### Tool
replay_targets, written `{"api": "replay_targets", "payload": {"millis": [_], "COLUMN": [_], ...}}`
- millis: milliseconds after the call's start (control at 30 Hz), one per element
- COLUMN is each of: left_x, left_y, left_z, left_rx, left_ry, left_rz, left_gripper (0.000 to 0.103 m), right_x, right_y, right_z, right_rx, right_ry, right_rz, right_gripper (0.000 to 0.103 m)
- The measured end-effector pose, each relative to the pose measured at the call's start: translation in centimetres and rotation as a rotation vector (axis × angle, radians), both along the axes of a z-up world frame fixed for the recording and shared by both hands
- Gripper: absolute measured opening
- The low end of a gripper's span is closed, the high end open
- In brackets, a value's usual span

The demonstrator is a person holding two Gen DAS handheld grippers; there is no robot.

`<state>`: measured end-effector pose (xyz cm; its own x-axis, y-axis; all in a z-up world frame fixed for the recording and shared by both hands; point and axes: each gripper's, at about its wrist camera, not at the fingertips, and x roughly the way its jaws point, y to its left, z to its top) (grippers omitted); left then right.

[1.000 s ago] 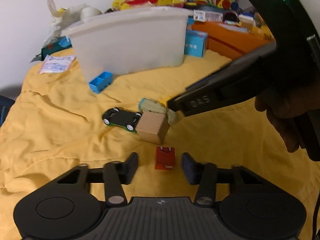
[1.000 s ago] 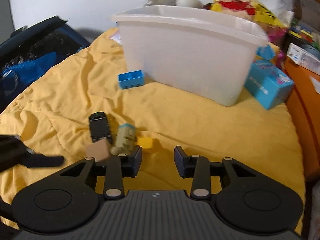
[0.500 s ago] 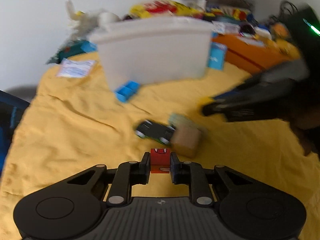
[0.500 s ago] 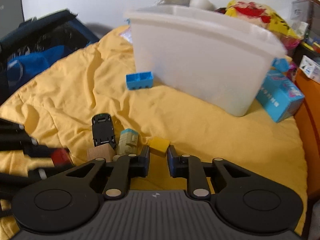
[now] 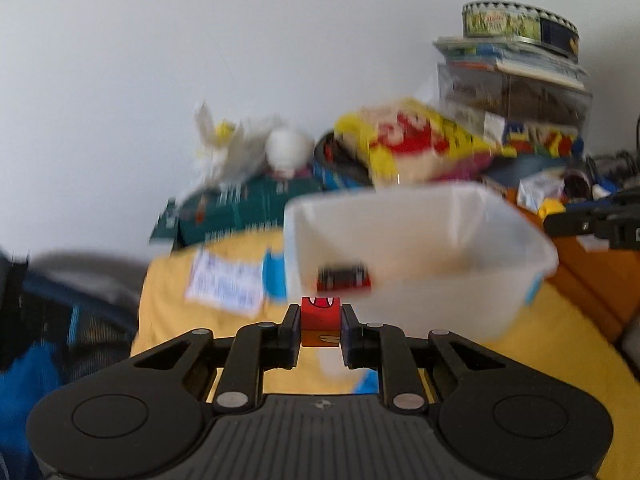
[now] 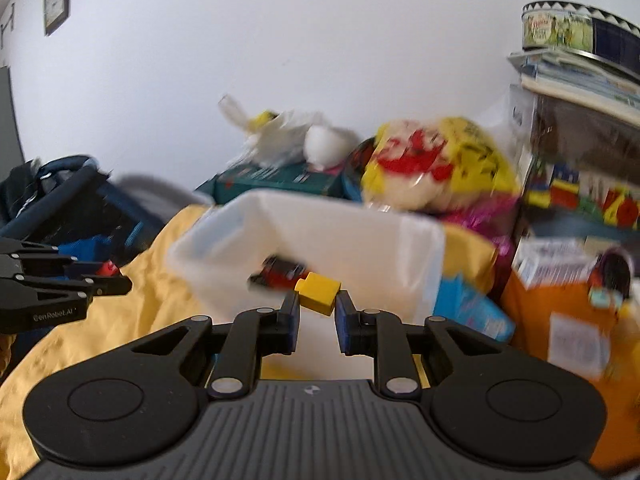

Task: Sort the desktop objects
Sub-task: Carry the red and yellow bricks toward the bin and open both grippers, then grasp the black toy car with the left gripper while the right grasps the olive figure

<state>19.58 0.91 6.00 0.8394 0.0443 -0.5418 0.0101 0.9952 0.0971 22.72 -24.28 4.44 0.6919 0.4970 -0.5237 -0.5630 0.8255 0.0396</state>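
Observation:
My left gripper [image 5: 320,322] is shut on a small red block [image 5: 321,317] with a toothed mouth printed on it, held up in front of the white plastic bin [image 5: 516,240]. My right gripper [image 6: 317,300] is shut on a small yellow block [image 6: 318,290], also raised just before the bin [image 6: 424,240]. A red and black toy lies inside the bin [image 5: 344,278] [image 6: 280,274]. In the right wrist view the left gripper [image 6: 116,282] shows at the left edge with the red block [image 6: 107,269]. The right gripper's fingers [image 5: 576,224] show at the right edge of the left wrist view.
A yellow cloth [image 6: 120,320] covers the table. Behind the bin lie a yellow and red bag [image 5: 408,144], white stuffed items [image 5: 248,148] and a green box [image 5: 240,208]. A blue box [image 6: 472,312] and an orange box [image 6: 560,320] stand to the right; a dark bag [image 6: 60,208] lies left.
Both grippers shut on their blocks, the left on the red one and the right on the yellow one, and lifted them off the cloth toward the bin's opening.

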Motion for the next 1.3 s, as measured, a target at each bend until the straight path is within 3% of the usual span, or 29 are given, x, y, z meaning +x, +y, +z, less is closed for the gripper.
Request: {"api": "replay_targets", "payload": {"millis": [167, 200, 233, 267, 300, 400, 567, 733, 867, 1133, 1300], "left_x": [4.5, 5.2, 5.8, 6.3, 6.2, 4.8, 0.4, -4.5, -6.9, -7.4, -7.5], "left_y": [-1.0, -1.0, -1.0, -0.9, -0.8, -0.5, -0.9, -1.9, -3.6, -3.9, -3.4], "left_z": [2.3, 2.5, 2.5, 2.4, 2.3, 1.4, -2.7, -7.9, -11.1, -14.1, -14.1], "left_rx": [0.003, -0.008, -0.020, -0.026, -0.028, -0.048, 0.005, -0.027, 0.010, -0.006, -0.017], "left_ry": [-0.024, -0.021, -0.012, -0.007, -0.019, -0.026, 0.022, 0.114, 0.172, 0.233, 0.228], "left_rz": [-0.015, -0.012, -0.003, 0.021, 0.052, 0.045, 0.006, 0.003, -0.053, -0.072, -0.090], "left_gripper": [0.025, 0.035, 0.045, 0.064, 0.073, 0.073, 0.073, 0.073, 0.073, 0.069, 0.069], "right_x": [4.2, 5.0, 5.8, 6.3, 6.7, 6.0, 0.1, -5.6, -7.4, -8.1, -8.6], "right_y": [1.0, 1.3, 1.7, 1.8, 2.0, 1.8, 1.5, 2.3, 3.2, 4.5, 4.7], "right_z": [1.3, 1.3, 1.2, 1.1, 0.9, 0.4, -1.6, -8.1, -12.3, -15.4, -15.4], "right_rx": [-0.026, -0.040, -0.059, -0.071, -0.081, -0.070, -0.070, -0.131, -0.150, -0.188, -0.204], "right_ry": [-0.002, 0.002, 0.007, 0.005, 0.002, -0.007, -0.020, 0.116, 0.226, 0.296, 0.225], "right_rz": [-0.036, -0.035, -0.038, -0.049, -0.067, -0.065, 0.033, 0.131, 0.141, 0.155, 0.190], "right_gripper": [0.022, 0.023, 0.034, 0.045, 0.059, 0.056, 0.056, 0.054, 0.049, 0.047, 0.045]}}
